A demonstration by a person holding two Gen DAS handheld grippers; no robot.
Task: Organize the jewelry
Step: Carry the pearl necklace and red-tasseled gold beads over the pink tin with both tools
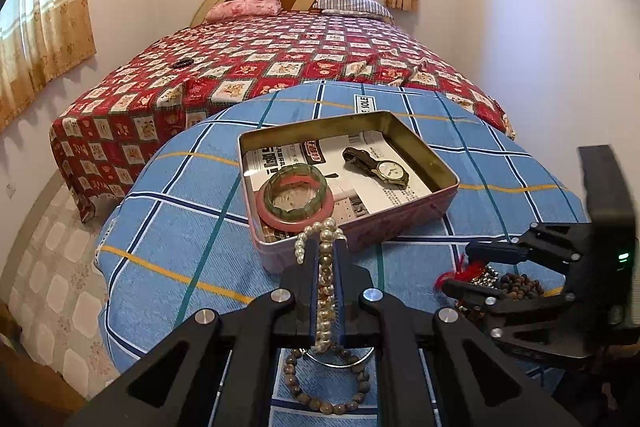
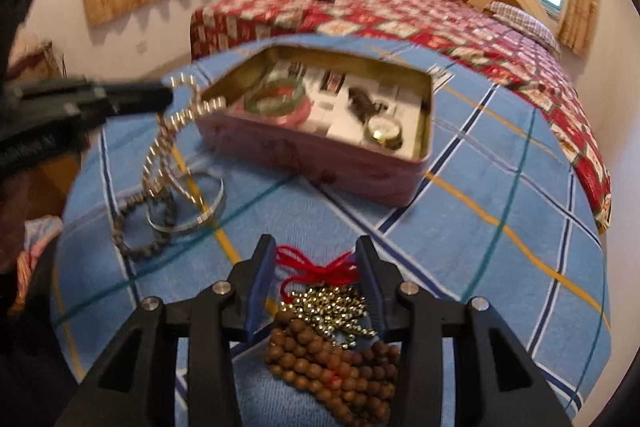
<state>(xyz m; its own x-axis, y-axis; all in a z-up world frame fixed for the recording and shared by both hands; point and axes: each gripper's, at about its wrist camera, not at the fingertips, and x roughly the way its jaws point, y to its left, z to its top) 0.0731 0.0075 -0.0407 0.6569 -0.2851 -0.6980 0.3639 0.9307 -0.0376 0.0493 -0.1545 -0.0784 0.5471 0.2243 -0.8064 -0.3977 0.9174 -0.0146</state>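
Observation:
My left gripper [image 1: 325,247] is shut on a pearl necklace [image 1: 325,291], held above the blue checked cloth [image 1: 192,211] just before the open pink tin [image 1: 400,219]. The necklace [image 2: 168,131] hangs from it in the right wrist view. The tin [image 2: 320,167] holds a green and pink bangle [image 1: 298,193] and a wristwatch [image 1: 380,169] on newspaper. My right gripper [image 2: 316,259] is open, its fingers either side of a red cord with small gold beads [image 2: 332,303] and brown wooden beads [image 2: 332,367]. A silver bangle [image 2: 188,203] and a dark bead bracelet [image 2: 136,227] lie on the cloth.
The cloth-covered round table stands at the foot of a bed with a red patterned cover [image 1: 256,67]. A small dark object [image 1: 182,63] lies on the bed. Curtained windows are on the walls. Tiled floor [image 1: 52,267] is at the left.

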